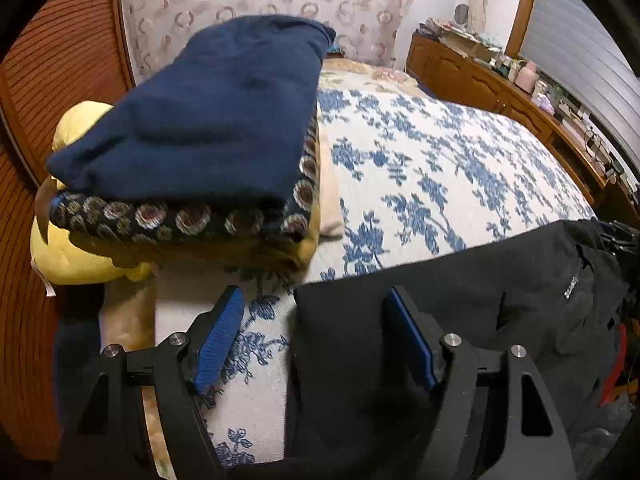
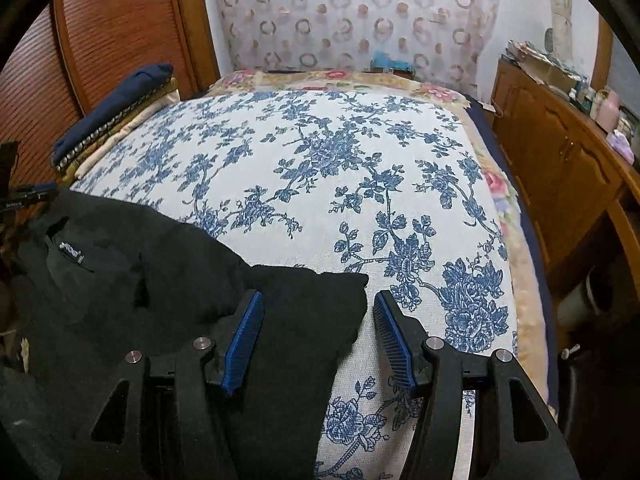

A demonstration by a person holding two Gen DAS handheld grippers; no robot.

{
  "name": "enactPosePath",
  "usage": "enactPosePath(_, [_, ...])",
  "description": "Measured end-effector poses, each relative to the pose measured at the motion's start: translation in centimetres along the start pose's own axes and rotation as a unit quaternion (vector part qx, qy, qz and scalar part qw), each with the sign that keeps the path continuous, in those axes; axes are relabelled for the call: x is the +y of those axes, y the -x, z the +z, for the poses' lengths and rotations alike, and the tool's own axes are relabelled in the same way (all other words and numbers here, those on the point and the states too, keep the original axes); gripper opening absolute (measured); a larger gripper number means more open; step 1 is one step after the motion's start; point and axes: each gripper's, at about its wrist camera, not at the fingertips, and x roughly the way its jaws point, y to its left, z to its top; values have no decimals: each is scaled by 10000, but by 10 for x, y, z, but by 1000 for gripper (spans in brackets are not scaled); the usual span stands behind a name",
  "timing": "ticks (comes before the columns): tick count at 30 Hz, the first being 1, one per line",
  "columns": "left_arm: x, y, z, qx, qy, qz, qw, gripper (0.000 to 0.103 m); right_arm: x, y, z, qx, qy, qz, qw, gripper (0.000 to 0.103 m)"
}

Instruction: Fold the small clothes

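Observation:
A black garment lies at the near edge of the bed; it also shows in the right wrist view, with a small white label near its collar. My left gripper is open, its jaws straddling the garment's left edge just above the cloth. My right gripper is open, its jaws straddling the garment's right corner. A stack of folded clothes with a navy piece on top sits to the left, also seen far left in the right wrist view.
The bed has a white spread with blue flowers. A yellow cushion lies under the stack. Wooden slatted doors stand on the left. A cluttered wooden cabinet runs along the right. A patterned curtain hangs behind.

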Motion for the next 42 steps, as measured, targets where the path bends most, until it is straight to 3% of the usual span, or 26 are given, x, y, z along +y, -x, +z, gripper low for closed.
enactPosePath(5, [-1,-4,-4,78,-60,-13,10000,70,2,-3,2,53,92,76,9999,55])
enactPosePath(10, [-5,-2,-5,46,-152,-143,9998,54,3,-1,1,109,190,370,9991,29])
enactPosePath(12, [-6,-1,-5,61,-152,-352,9992,31,4,-2,1,145,202,562,9981,18])
enactPosePath(14, [-7,1,-6,72,-129,-461,9988,14,7,-1,0,117,243,636,9976,14])
enactPosePath(18, [-8,34,-13,-390,-36,-651,9971,12,8,16,-2,-214,-2,521,9984,12])
enactPosePath(20, [-11,59,-15,-730,13,-722,9947,12,12,41,-3,-594,6,628,9963,12])
enactPosePath(23, [-17,100,-15,-1209,47,-520,9913,12,20,82,-2,-1020,-36,537,9933,12])
enactPosePath(30, [-28,193,-20,-2274,14,-594,9720,12,46,177,2,-1964,87,377,9798,12])
enactPosePath(37, [-37,238,0,-2819,-131,-658,9571,12,54,225,6,-2431,246,213,9694,11])
enactPosePath(42, [-50,265,9,-3091,-321,-905,9462,12,62,250,6,-2763,382,201,9601,11])
